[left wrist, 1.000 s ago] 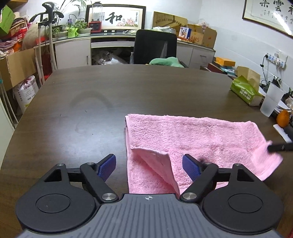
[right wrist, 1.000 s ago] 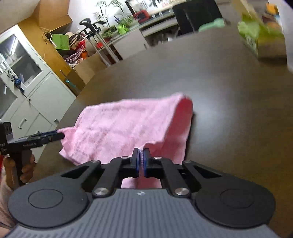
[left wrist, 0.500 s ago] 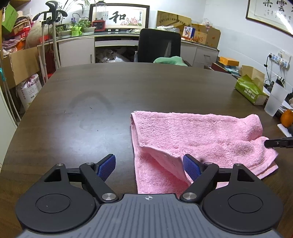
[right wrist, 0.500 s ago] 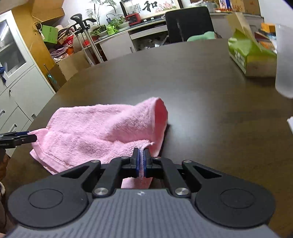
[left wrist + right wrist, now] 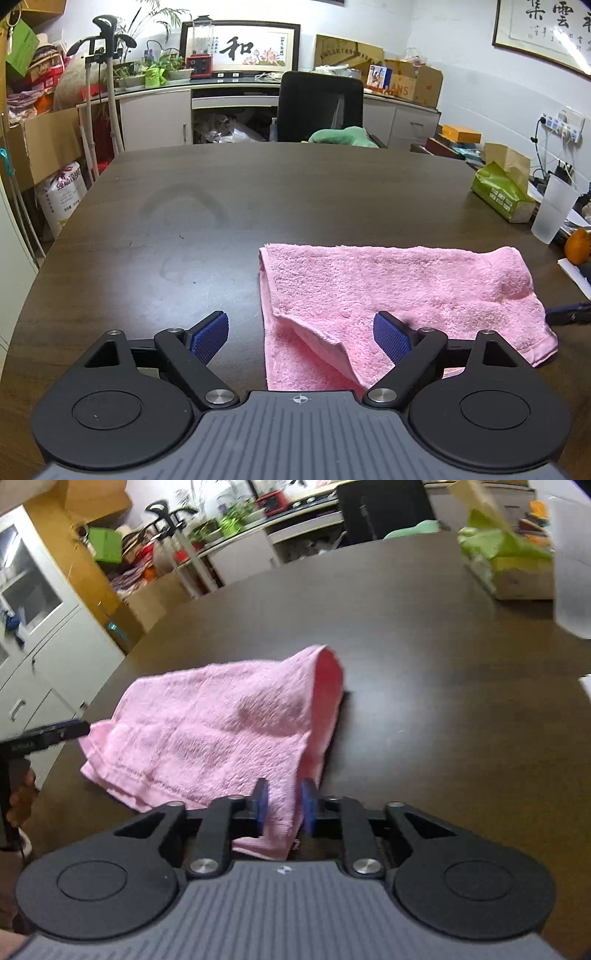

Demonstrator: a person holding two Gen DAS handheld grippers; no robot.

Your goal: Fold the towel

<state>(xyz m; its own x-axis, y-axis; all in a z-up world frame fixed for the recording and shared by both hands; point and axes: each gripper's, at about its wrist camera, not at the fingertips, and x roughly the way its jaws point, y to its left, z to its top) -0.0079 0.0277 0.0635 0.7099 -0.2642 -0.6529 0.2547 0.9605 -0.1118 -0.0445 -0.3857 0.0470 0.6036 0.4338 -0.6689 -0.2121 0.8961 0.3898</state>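
Observation:
A pink towel [image 5: 399,291] lies folded over on the dark table [image 5: 184,221]. My left gripper [image 5: 301,338] hovers over the towel's near left corner. Its jaws are opening and stand wide, the pads clear of the cloth between them. In the right wrist view the towel [image 5: 207,731] spreads to the left, its right end curled into an open loop. My right gripper [image 5: 285,805] is at the near edge with its jaws opening. A strip of towel hangs between the pads, which no longer pinch it. The right gripper's tip [image 5: 569,315] shows at the towel's right end.
A green tissue pack [image 5: 502,195], a frosted plastic cup [image 5: 554,214] and an orange [image 5: 578,247] stand along the table's right side. A black chair [image 5: 317,107] with a green cloth is behind the far edge. Cabinets and boxes line the walls.
The right gripper's jaws, shut on the towel's edge before, have parted. The towel's right end has sunk and now lies on the table. The left jaws stand slightly wider.

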